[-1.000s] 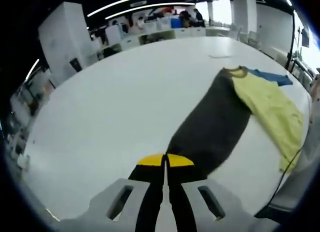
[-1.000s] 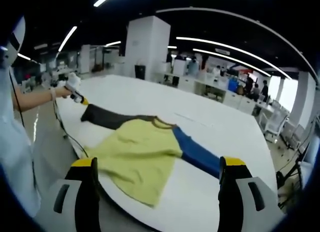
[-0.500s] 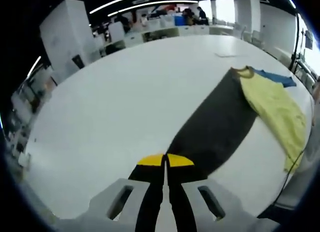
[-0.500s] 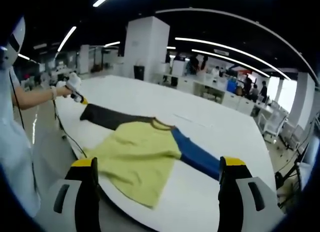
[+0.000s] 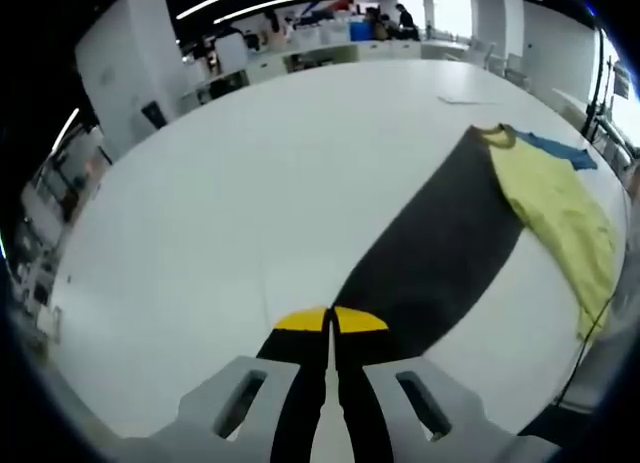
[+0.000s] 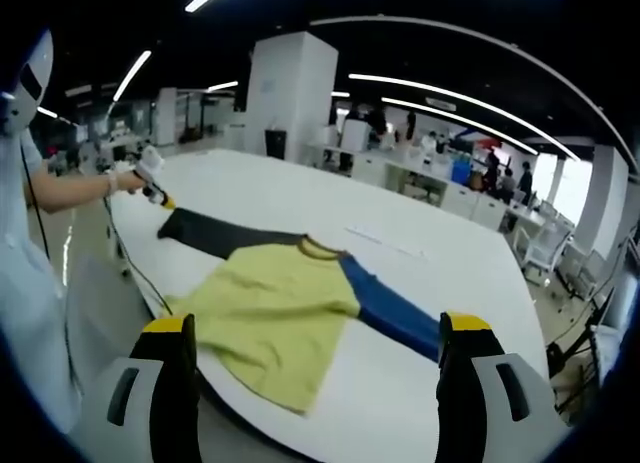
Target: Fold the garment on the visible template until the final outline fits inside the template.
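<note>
A long-sleeved shirt lies spread on the white table [image 6: 450,273]: yellow body [image 6: 270,313], dark grey sleeve [image 6: 215,236], blue sleeve [image 6: 390,313]. In the left gripper view my left gripper [image 5: 331,321] is shut on the cuff of the dark sleeve [image 5: 440,253], which stretches away to the yellow body [image 5: 560,218] and a bit of blue sleeve [image 5: 560,149]. In the right gripper view that left gripper [image 6: 160,196] shows at the far left, held by a hand. My right gripper [image 6: 315,328] is open, hovering near the table edge by the shirt's hem, holding nothing.
A cable [image 6: 135,263] hangs from the left gripper along the table edge. A thin pale strip [image 6: 385,243] lies on the table beyond the shirt. The person's arm [image 6: 60,193] and body are at left. Desks, chairs and a white pillar [image 6: 290,93] stand behind.
The left gripper has pulled the dark sleeve a little straighter and flatter along the table. The right gripper has stayed open and nearly still.
</note>
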The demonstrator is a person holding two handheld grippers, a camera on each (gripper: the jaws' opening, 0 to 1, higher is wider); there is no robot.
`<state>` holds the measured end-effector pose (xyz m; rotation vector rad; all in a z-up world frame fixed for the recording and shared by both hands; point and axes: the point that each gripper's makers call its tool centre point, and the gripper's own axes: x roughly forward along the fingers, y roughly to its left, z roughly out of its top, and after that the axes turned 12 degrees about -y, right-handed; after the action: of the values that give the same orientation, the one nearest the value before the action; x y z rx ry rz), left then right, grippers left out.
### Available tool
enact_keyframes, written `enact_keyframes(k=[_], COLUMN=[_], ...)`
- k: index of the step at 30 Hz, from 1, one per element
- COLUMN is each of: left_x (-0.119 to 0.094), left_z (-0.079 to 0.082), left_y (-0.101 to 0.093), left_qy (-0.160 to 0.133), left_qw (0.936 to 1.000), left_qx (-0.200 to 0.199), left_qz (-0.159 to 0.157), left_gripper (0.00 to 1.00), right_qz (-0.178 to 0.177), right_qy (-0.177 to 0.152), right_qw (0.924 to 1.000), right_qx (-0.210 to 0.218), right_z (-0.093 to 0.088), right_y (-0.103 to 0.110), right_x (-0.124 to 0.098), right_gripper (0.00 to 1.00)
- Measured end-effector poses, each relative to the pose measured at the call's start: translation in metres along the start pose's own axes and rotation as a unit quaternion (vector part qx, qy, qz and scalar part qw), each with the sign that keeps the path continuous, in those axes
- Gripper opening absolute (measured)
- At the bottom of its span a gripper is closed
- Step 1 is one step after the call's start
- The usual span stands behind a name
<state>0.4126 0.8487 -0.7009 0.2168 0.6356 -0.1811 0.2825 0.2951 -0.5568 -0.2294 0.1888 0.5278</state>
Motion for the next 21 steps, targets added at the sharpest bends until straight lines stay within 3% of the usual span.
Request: enact_keyframes(k=[10, 21], left_x=[0.017, 0.040], left_z=[-0.015, -0.023], left_y=[0.005, 0.024], left_qy=[0.021, 0.030], left_qw=[0.9998, 0.9995], left_qx=[0.003, 0.000], left_qz=[-0.008, -0.009], left_gripper=[0.00, 0.00], right_qz=[-0.014, -0.040], right_qy=[0.001, -0.006], right_qw=[0.9999, 0.9991], right_qx=[0.001, 0.011], right_z=[0.000, -0.005], right_y=[0.004, -0.004], right_x=[-0.008, -0.014], right_gripper=[1.00, 1.00])
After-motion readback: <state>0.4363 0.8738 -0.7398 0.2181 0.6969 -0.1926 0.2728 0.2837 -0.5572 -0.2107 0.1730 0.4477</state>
